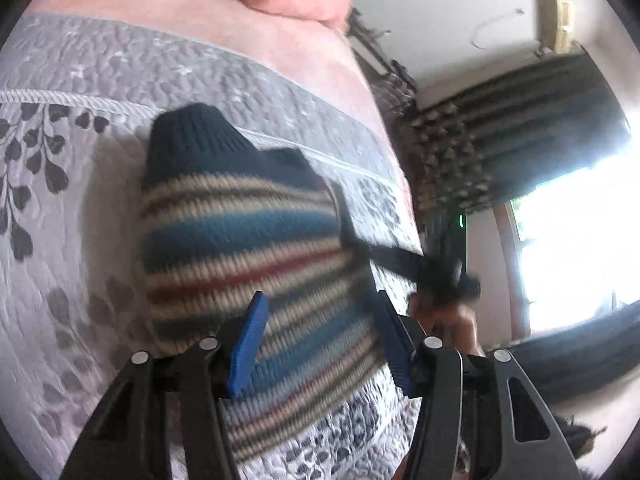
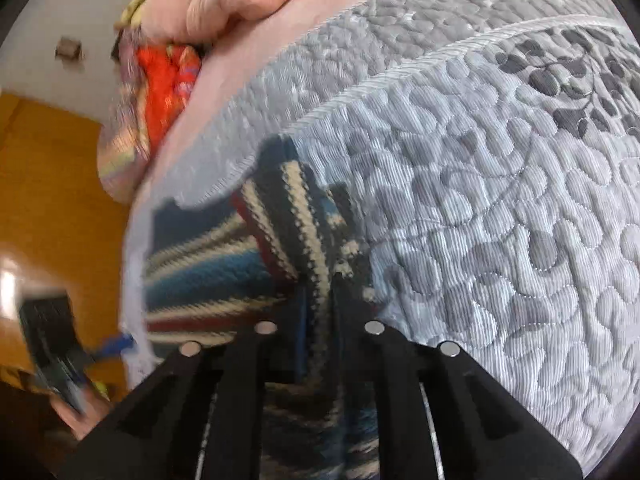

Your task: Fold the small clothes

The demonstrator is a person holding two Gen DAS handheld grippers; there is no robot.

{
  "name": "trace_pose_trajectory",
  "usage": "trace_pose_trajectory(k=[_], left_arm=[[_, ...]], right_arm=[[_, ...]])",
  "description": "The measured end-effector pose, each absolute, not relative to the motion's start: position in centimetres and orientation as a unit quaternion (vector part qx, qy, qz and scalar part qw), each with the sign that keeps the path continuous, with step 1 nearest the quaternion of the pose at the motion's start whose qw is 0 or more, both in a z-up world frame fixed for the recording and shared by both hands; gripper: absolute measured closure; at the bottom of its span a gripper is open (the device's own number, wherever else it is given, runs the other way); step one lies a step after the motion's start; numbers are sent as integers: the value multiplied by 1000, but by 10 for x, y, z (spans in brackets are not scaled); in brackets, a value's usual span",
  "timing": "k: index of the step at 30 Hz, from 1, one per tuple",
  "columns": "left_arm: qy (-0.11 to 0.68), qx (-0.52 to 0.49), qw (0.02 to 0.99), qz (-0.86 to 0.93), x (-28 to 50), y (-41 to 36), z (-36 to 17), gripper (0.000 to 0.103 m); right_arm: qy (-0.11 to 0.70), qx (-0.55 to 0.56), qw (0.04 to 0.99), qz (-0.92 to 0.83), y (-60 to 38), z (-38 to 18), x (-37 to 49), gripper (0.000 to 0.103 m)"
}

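A small knitted striped garment [image 1: 248,248], banded in cream, blue, dark red and grey with a navy ribbed edge at its far end, lies on the bed over a grey quilted bedspread [image 1: 72,240] printed with dark leaves. The left claw [image 1: 320,336] hangs just above the near part of the knit, its two blue-padded fingers [image 1: 248,344] spread wide apart with nothing between them. From the right wrist view the same garment [image 2: 208,276] shows near the edge of the bedspread [image 2: 500,220], and a strip of it rises up toward the right claw [image 2: 320,320], which is pressed together on that fold of striped knit, the cloth running on between the black arms toward the camera. In the left wrist view the right claw appears as a blurred dark shape at the garment's right edge [image 1: 400,264]. Beyond the quilt lies a pink sheet [image 1: 280,40] with a bunched pink pillow or blanket [image 2: 224,0] on top, and past it some bright orange-red cloth [image 2: 168,80]. A dark patterned curtain [image 1: 500,140] hangs by a bright window [image 1: 580,240]
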State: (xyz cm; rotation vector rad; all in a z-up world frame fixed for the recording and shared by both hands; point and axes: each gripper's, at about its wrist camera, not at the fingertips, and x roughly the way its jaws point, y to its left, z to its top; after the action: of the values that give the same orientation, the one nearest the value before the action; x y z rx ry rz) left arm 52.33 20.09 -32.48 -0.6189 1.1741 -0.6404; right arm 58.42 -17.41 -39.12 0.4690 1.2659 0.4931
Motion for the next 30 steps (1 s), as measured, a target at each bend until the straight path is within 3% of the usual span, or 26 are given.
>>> trace_pose_trajectory(k=[3,9,13,15,17,21,23,27,30], left_arm=[[549,-254,746,-277,541,199,-333,48],[577,-226,744,-251,556,189,-364,48],[577,-195,753,-247,551,181,-351,48],[553,-204,765,-260,537,185,-327,48],[535,-201,766,-292,516,186,-309,48],[555,-165,752,-316,485,174,-319,48],[574,-144,748,-299,484,168,-342,49],[575,-168,751,-277,491,170,-356,52],[564,-169,759,-277,483,172,-341,50]], right_arm=[[566,228,758,230,-173,-379,583,84],[540,202,768,278,-155,-344,576,83],[589,133,757,252,-142,-382,577,93],[581,158,758,250,-152,-377,575,93],[562,165,765,266,-159,-357,558,87],[568,124,756,299,-151,-349,517,87],[583,88,760,274,-151,-364,513,103],[583,102,764,256,-163,-366,513,103],[560,103,774,278,-166,-338,491,96]])
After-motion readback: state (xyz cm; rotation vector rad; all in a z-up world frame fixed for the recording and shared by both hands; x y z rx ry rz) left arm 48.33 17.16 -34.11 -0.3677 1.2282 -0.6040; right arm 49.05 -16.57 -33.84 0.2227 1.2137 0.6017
